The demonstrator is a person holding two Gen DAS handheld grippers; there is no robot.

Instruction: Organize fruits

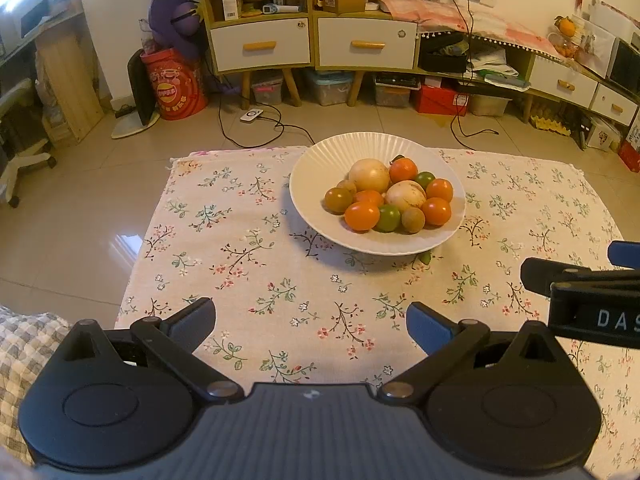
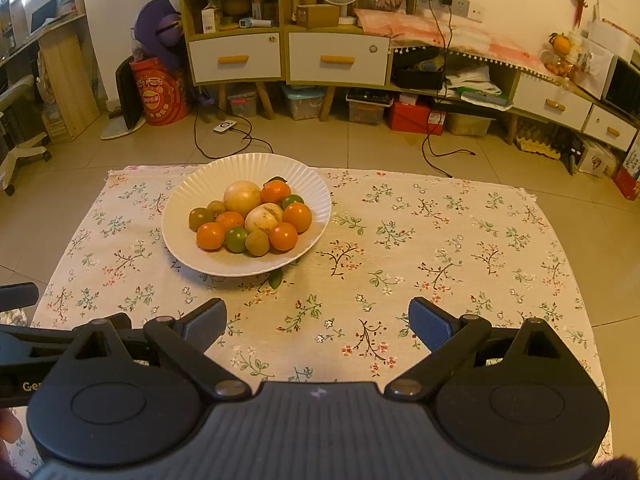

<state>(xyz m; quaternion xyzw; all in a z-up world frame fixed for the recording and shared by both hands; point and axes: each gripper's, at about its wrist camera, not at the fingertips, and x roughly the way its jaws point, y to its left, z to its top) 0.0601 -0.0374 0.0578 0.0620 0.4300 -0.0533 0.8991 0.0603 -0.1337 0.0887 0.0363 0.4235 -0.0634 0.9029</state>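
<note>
A white ribbed plate (image 1: 320, 168) (image 2: 188, 200) stands on the floral tablecloth (image 1: 248, 264) (image 2: 420, 240), heaped with several fruits: orange ones (image 1: 362, 216) (image 2: 297, 217), green ones (image 1: 389, 218) (image 2: 237, 239), two pale round ones (image 1: 369, 175) (image 2: 242, 198) and small brown ones (image 1: 413, 220) (image 2: 257, 243). A green leaf (image 1: 425, 257) (image 2: 275, 278) peeks from under the plate's near rim. My left gripper (image 1: 311, 322) hovers open well short of the plate, holding nothing. My right gripper (image 2: 318, 322) is open and empty, with the plate ahead to its left.
The right gripper's body (image 1: 592, 292) juts in at the left view's right edge; the left gripper's body (image 2: 24, 344) shows at the right view's left edge. Beyond the table lie tiled floor, cables (image 1: 248, 136), shelving with drawers (image 1: 312, 40) and storage boxes (image 1: 440, 98).
</note>
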